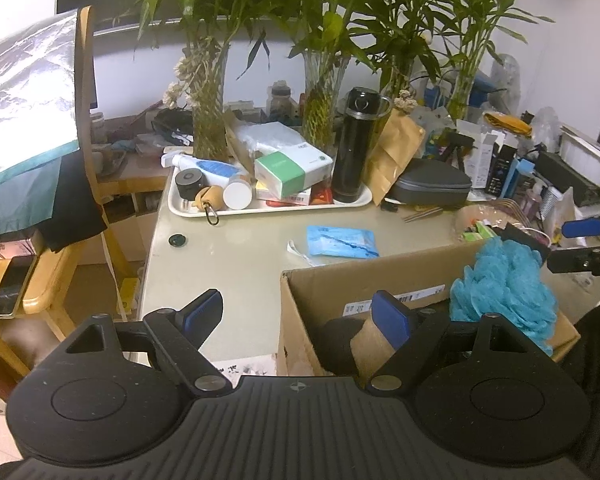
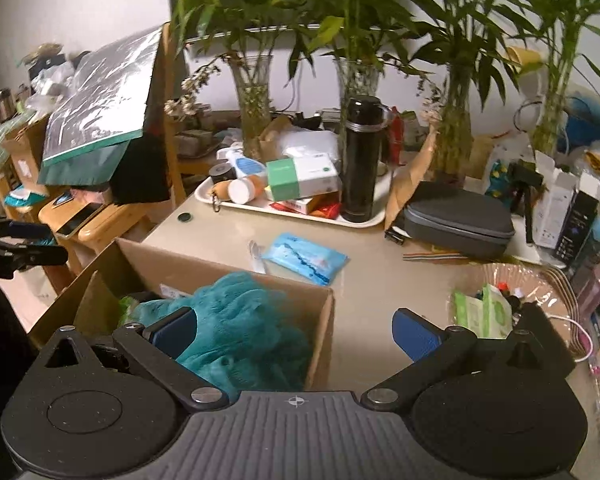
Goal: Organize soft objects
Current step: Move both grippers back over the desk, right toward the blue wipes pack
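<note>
An open cardboard box (image 1: pixel 380 270) (image 2: pixel 224 270) stands at the near edge of the beige table. A fluffy blue-green bath puff (image 1: pixel 504 288) (image 2: pixel 240 320) lies inside it, beside a tan item (image 1: pixel 370 346) and something dark. A blue soft packet (image 1: pixel 342 242) (image 2: pixel 306 258) lies flat on the table just beyond the box. My left gripper (image 1: pixel 298 312) is open and holds nothing; it hangs over the box's left corner, and its tips (image 2: pixel 24 246) show at the right wrist view's left edge. My right gripper (image 2: pixel 296 332) is open and holds nothing, straddling the box's right wall; it also shows as the right gripper (image 1: pixel 576 244) at the far right of the left wrist view.
A white tray (image 1: pixel 188 210) (image 2: pixel 364 222) holds a black flask (image 1: pixel 354 148) (image 2: pixel 360 160), boxes and bottles. Glass vases of bamboo stand behind. A grey zip case (image 2: pixel 458 216), a basket with wipes (image 2: pixel 484 308) and clutter fill the right. A wooden chair (image 1: pixel 88 128) stands on the left.
</note>
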`<state>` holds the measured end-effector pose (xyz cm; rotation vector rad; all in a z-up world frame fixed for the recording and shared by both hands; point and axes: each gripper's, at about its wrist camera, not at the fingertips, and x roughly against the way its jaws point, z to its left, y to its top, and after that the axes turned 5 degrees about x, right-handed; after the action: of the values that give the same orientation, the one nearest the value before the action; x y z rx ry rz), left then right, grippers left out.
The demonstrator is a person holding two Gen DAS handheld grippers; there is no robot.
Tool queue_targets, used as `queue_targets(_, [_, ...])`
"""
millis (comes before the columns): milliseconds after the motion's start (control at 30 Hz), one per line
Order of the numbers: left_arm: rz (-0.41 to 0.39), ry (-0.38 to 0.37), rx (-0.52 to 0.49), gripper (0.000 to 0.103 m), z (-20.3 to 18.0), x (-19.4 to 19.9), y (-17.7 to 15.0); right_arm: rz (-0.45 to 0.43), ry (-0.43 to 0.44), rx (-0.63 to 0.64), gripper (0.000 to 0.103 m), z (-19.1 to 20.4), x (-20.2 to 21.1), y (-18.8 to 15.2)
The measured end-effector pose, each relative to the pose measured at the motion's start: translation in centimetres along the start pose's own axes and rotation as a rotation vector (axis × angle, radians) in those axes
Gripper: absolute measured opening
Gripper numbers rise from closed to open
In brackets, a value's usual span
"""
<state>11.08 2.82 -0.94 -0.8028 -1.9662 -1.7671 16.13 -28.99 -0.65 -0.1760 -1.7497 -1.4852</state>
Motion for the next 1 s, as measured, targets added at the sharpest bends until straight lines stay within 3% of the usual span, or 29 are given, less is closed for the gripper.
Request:
queue_targets(467, [0.002, -0.007, -0.016, 0.082, -0.4, -2.3, 1.7, 0.042, 0.002, -0.054, 0.103, -2.0, -2.8, 0.7])
queue_targets(1000, [0.015, 0.009, -0.028, 0.082, 0.8, -5.1, 4.9, -0.028, -0.019, -0.056, 0.103, -5.0, -3.1, 2.3])
